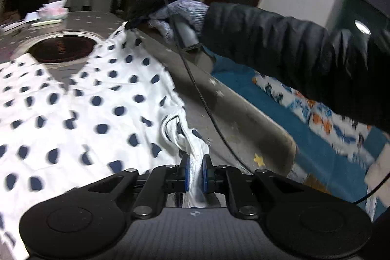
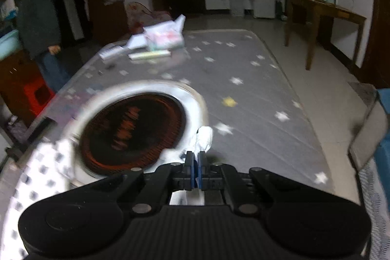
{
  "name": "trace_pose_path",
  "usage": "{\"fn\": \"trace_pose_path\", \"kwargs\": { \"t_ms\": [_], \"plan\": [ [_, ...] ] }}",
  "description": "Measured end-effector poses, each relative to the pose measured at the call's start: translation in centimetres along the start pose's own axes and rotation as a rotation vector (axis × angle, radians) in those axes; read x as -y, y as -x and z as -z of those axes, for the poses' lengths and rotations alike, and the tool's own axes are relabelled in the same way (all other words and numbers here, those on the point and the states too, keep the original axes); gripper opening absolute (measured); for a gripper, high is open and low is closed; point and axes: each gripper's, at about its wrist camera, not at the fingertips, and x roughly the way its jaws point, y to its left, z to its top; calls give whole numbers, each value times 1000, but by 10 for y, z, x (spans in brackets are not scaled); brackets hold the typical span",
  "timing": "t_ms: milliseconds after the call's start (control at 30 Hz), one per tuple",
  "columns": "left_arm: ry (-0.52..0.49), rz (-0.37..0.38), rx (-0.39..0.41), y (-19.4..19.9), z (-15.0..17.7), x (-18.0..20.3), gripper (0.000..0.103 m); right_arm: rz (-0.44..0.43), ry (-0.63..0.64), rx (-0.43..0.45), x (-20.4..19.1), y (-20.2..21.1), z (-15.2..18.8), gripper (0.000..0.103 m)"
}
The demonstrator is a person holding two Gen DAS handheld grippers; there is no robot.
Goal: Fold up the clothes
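Both grippers, left gripper (image 1: pixel 195 168) and right gripper (image 2: pixel 195 168), clamp edges of the polka-dot garment (image 1: pixel 80 113), which spreads toward nine o'clock over the table (image 2: pixel 256 89) (mid-fold, stage unclear).

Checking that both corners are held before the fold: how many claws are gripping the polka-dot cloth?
2. The left claw pinches the polka-dot cloth at its near edge; the right claw clamps a far corner beside the table's round burner.

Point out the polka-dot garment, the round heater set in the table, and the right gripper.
polka-dot garment (image 1: pixel 80 113): left wrist view, on the flat spread cloth.
round heater (image 2: pixel 132 132): right wrist view, on its dark centre.
right gripper (image 2: pixel 195 162): right wrist view, midway between its fingertips, shut on white cloth.
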Motion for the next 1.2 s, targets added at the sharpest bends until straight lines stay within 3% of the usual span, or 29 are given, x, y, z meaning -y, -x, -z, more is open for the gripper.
{"fn": "trace_pose_path", "kwargs": {
  "t_ms": [300, 633, 800, 1033, 1200],
  "plan": [
    [186, -120, 121, 74, 26, -35, 11, -113, 68, 48, -116, 2, -39, 2],
    [348, -224, 163, 119, 58, -71, 11, -210, 167, -12, -252, -59, -31, 2],
    [406, -256, 160, 128, 73, -75, 11, -268, 179, -51, -287, -75, -15, 3],
    [479, -279, 145, 132, 89, -85, 11, -341, 197, -93, -306, -87, 2, 9],
    [457, -287, 131, 134, 88, -89, 16, -331, 259, -108, -291, -70, 2, 13]
  ]
}}
